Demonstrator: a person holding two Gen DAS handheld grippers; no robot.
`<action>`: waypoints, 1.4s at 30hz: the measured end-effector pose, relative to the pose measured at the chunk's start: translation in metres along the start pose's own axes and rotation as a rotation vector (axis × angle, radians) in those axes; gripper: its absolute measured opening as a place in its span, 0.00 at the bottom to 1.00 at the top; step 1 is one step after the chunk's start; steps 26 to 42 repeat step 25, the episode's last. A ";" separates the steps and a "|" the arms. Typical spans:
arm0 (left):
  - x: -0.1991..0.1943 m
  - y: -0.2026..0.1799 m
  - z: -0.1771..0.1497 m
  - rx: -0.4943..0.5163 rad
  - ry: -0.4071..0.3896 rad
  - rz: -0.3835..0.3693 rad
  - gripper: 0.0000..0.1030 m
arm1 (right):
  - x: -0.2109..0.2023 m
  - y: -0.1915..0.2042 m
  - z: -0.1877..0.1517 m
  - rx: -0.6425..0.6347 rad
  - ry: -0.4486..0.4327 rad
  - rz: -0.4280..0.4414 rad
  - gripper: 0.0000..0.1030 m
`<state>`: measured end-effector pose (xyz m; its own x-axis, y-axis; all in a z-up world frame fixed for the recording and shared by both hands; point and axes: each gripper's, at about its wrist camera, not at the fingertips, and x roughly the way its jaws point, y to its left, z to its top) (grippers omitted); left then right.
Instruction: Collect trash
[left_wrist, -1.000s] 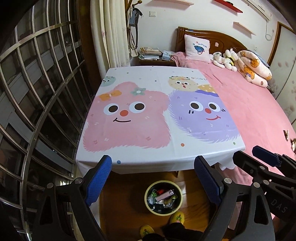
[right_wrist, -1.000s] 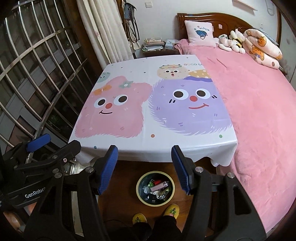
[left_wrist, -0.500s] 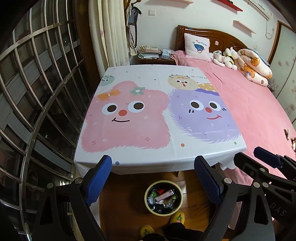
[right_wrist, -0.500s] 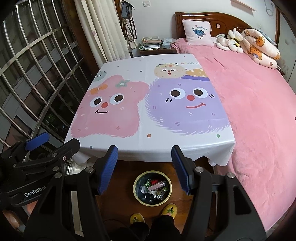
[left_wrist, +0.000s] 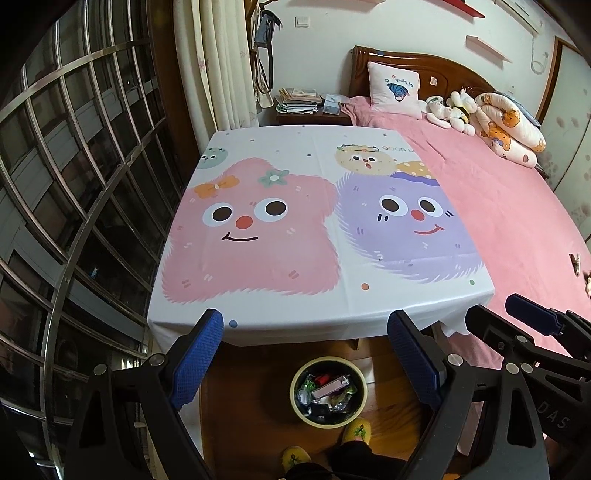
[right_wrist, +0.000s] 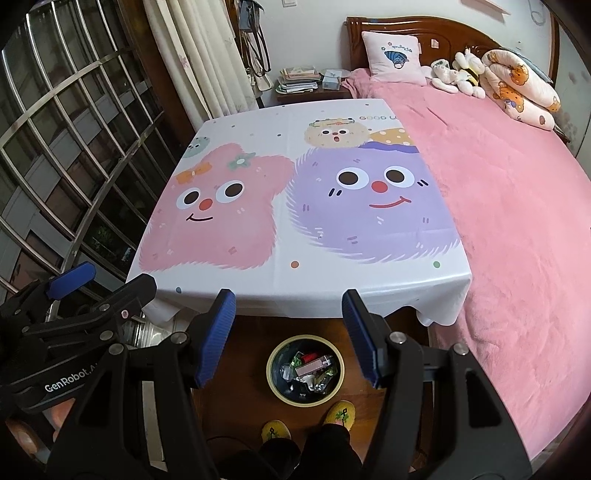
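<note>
While both tools hang above the near edge of the desk (left_wrist: 317, 325), the left wrist view shows the left claw (left_wrist: 312, 363) spread wide and carrying nothing. Directly below it, a round bin (left_wrist: 295, 391) stands on the wooden floor (left_wrist: 243, 413), just in front of the desk and at the toes of a person's yellow slippers (left_wrist: 356, 432). Wrappers and a small pink box, the trash (left_wrist: 327, 393), already lie inside. No loose litter is visible on the cartoon-printed tablecloth (left_wrist: 288, 258). At the right edge the other tool's blue tip intrudes, close beside this one.

Seen from the right wrist, the right claw (right_wrist: 290, 338) is likewise parted and empty, framing the same bin (right_wrist: 273, 380) and its contents (right_wrist: 310, 371) from above. A pink bed (right_wrist: 517, 221) butts against the desk's right side, with a pillow (right_wrist: 393, 57) and soft toys (right_wrist: 458, 72) at the headboard.

Judging from this, collection looks finished or close to it. Risks remain: the two tools sit near enough to knock together if either swings inward, and a careless step could tip the bin, since the feet stand right against it. Small scraps may also lie hidden where the cloth overhangs the floor.
</note>
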<state>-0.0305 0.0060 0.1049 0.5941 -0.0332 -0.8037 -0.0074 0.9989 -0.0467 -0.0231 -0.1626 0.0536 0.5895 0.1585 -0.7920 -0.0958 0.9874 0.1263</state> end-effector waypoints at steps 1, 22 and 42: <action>0.000 0.000 0.000 0.002 0.000 -0.001 0.89 | 0.000 0.000 0.000 0.001 -0.001 0.000 0.55; 0.012 0.008 0.003 -0.003 0.008 0.009 0.89 | 0.003 0.001 -0.003 0.004 0.006 0.006 0.55; 0.018 0.010 0.004 -0.007 0.012 0.017 0.89 | 0.005 0.000 -0.006 0.002 0.010 0.011 0.55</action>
